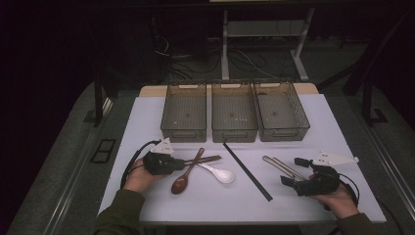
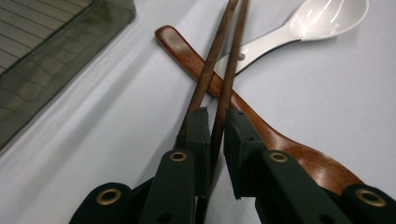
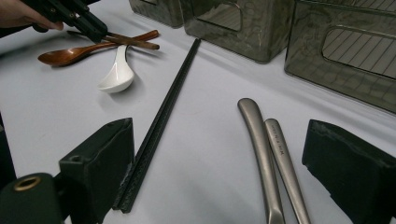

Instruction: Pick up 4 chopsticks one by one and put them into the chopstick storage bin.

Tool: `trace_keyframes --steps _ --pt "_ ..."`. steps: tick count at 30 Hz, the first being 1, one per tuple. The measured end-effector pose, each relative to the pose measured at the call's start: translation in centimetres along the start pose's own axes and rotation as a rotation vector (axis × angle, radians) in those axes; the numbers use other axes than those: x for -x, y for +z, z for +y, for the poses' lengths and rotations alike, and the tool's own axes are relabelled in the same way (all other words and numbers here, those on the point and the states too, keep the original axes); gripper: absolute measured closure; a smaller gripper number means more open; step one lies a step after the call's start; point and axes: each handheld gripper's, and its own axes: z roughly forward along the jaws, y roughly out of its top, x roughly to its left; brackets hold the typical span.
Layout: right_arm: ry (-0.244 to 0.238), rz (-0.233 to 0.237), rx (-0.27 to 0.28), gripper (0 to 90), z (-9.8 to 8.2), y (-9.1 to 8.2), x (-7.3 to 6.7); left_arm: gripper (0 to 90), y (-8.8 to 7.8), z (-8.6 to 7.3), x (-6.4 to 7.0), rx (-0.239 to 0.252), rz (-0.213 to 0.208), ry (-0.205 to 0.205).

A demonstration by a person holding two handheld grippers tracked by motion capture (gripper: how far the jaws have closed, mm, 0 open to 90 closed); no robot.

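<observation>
My left gripper (image 1: pixel 182 162) is shut on a pair of brown wooden chopsticks (image 1: pixel 205 159) at the table's left. In the left gripper view the pads (image 2: pixel 201 135) pinch the brown chopsticks (image 2: pixel 223 88), which lie across a brown wooden spoon (image 2: pixel 280 140) and a white ceramic spoon (image 2: pixel 322 18). My right gripper (image 1: pixel 290 171) stands open at the right, its jaws wide apart on either side of two metal utensil handles (image 3: pixel 268 149). Black chopsticks (image 3: pixel 163 112) lie beside its left pad (image 3: pixel 100 158). Nothing is held in the right gripper (image 3: pixel 219 140).
Three grey see-through bins (image 1: pixel 234 112) stand in a row at the back of the white table (image 1: pixel 147 122). The black chopsticks (image 1: pixel 247 170) lie diagonally in the middle. The brown spoon (image 1: pixel 183 178) and white spoon (image 1: pixel 221 174) sit front left.
</observation>
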Motion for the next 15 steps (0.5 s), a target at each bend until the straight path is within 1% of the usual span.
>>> trace_keyframes --steps 8,15 --pt "0.0 0.0 0.001 8.9 0.0 -0.03 0.02 79.0 0.3 -0.04 0.15 -0.013 -0.023 0.011" --pt "0.0 0.0 0.001 8.9 0.0 -0.03 0.02 79.9 0.29 -0.04 0.17 -0.021 -0.029 0.021"
